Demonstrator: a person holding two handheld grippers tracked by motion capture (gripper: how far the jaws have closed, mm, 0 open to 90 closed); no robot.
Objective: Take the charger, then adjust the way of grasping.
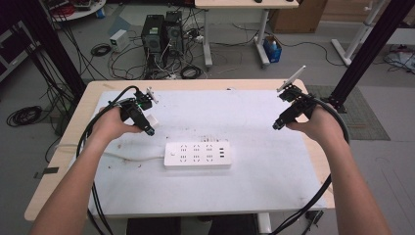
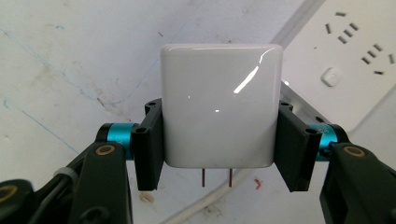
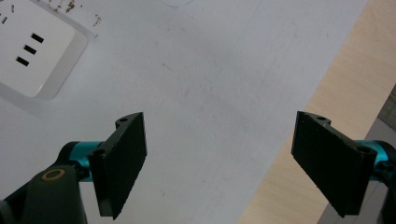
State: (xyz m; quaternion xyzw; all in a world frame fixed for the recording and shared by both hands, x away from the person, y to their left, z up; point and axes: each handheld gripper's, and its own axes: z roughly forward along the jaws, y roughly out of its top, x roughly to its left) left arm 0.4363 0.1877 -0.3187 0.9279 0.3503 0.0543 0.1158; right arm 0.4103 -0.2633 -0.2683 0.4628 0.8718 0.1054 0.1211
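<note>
High view: person's left hand (image 1: 111, 125) holds left gripper (image 1: 147, 128) above left part of white mat (image 1: 274, 171), white charger (image 1: 152, 120) at its tip. White power strip (image 1: 197, 155) lies mid-mat, just right of charger. Right gripper (image 1: 277, 125) hangs over mat's right side, well apart from strip.

Left gripper view: jaws clamped on charger (image 2: 219, 105) sides, two metal prongs (image 2: 217, 177) pointing toward camera; strip (image 2: 345, 56) at upper right.

Right gripper view: jaws wide apart, nothing between; strip corner (image 3: 32, 51) upper left, wooden table edge (image 3: 322, 93) right.
</note>
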